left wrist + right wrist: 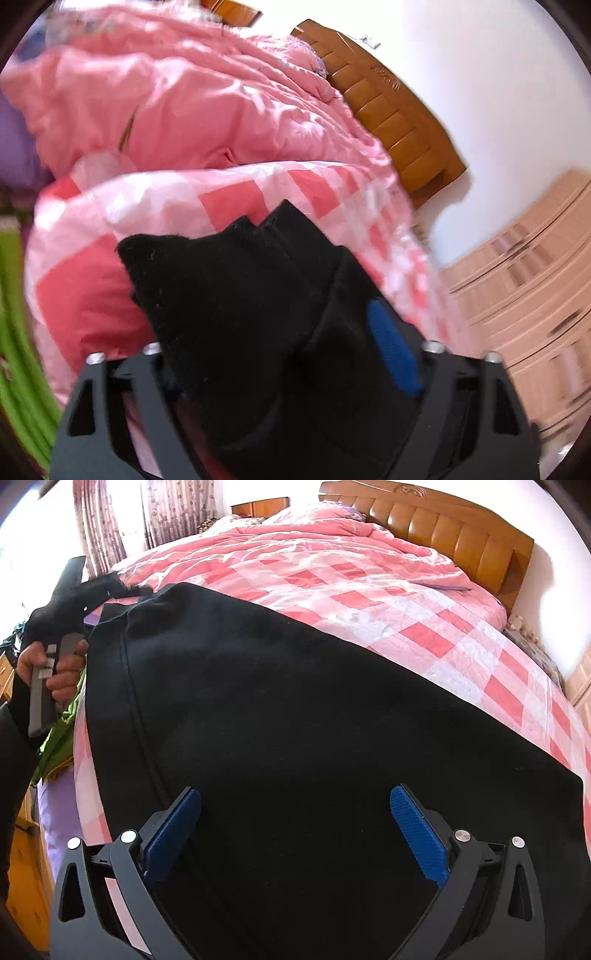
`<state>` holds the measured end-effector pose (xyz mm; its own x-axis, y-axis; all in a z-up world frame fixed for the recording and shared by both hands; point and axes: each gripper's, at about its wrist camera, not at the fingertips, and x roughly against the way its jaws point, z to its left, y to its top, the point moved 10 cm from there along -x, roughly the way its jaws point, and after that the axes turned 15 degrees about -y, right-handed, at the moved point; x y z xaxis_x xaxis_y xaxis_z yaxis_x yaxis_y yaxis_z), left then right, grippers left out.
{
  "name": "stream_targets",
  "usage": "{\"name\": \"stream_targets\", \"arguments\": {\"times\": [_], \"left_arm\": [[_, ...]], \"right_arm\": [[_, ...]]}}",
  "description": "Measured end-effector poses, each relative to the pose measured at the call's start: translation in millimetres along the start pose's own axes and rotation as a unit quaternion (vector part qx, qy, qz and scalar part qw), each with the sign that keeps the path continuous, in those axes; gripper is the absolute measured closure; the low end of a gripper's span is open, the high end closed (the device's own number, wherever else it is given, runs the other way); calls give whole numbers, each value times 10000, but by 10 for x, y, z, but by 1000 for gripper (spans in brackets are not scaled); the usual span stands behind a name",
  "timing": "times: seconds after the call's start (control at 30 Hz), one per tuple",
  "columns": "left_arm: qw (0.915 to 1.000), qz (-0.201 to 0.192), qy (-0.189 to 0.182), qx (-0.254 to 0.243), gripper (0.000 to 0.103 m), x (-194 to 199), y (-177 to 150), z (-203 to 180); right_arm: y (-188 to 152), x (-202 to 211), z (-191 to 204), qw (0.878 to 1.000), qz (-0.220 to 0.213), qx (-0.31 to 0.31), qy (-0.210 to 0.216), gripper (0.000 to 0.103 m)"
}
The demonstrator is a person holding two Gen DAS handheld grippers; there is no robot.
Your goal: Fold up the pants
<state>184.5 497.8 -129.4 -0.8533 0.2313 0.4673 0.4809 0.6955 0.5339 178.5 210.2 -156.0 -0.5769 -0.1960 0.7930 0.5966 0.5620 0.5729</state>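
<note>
Bed: pink checked quilt point(424, 635), wooden headboard point(461, 542) far right.
Pants: black pants point(295, 720) spread over the near side.
Left gripper point(295, 332): tilted, clamped on bunched fabric; left finger hidden.
Right gripper point(295, 834): jaws apart over the pants.

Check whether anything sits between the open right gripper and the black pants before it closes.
Nothing visible does. The right gripper hangs open directly over the black pants, which lie spread on the checked bedspread; only pants fabric shows between its blue pads. The left gripper is shut on the pants' far end.
</note>
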Motion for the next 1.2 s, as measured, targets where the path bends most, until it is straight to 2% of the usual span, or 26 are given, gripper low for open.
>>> {"name": "stream_targets", "arguments": {"times": [0.03,0.1,0.17,0.23,0.27,0.37,0.5,0.57,0.63,0.7,0.77,0.8,0.87,0.9,0.97,1.03,1.13,1.2], "left_arm": [[9997,64,175,-158,55,-11,-28,-4],[9996,-30,167,-238,70,35,-36,-29],[9984,-128,285,-474,74,126,-16,-108],[9940,-213,547,-928,76,226,-4,-295],[9906,-245,635,-1183,76,268,-1,-416],[9746,-365,824,-2049,76,413,-20,-908],[9589,-540,543,-2733,77,536,-104,-1660],[9458,-559,379,-3177,77,539,-269,-2084],[9284,-511,253,-3672,78,500,-530,-2497],[9163,-410,84,-3983,85,437,-804,-2787],[9016,-225,-51,-4320,85,311,-1182,-3052],[8863,-177,-20,-4628,85,232,-1424,-3187],[8670,-58,-22,-4983,85,98,-1777,-3325],[8528,62,-32,-5223,85,-5,-2027,-3394],[8295,295,56,-5577,85,-198,-2376,-3423],[8098,645,110,-5831,84,-405,-2712,-3318],[7811,1218,54,-6123,64,-588,-3092,-3157],[7617,1268,-120,-6353,18,-527,-3248,-3144]], "right_arm": [[28,17,16,10000,14,4,18,4],[133,59,75,9999,-103,70,107,4],[272,30,157,9996,-135,243,62,4],[296,-101,185,9989,67,425,-158,4],[264,-211,206,9983,281,480,-197,4],[278,-224,178,9991,259,338,-16,4],[239,-91,99,9996,160,214,122,4],[252,119,-108,9994,-149,-224,215,4],[224,336,-436,9955,-427,-794,290,4],[137,479,-807,9897,-547,-1308,193,4],[4,622,-1221,9820,-657,-1772,36,4],[-89,708,-1465,9764,-717,-2033,-91,4],[-236,829,-1799,9669,-802,-2412,-204,4],[-295,876,-1910,9634,-829,-2538,-227,4],[-471,974,-2190,9556,-854,-2804,-316,4],[-593,1004,-2339,9511,-828,-2955,-345,4],[-726,953,-2424,9496,-744,-3031,-291,4],[-766,904,-2403,9507,-693,-3009,-273,4]]}}
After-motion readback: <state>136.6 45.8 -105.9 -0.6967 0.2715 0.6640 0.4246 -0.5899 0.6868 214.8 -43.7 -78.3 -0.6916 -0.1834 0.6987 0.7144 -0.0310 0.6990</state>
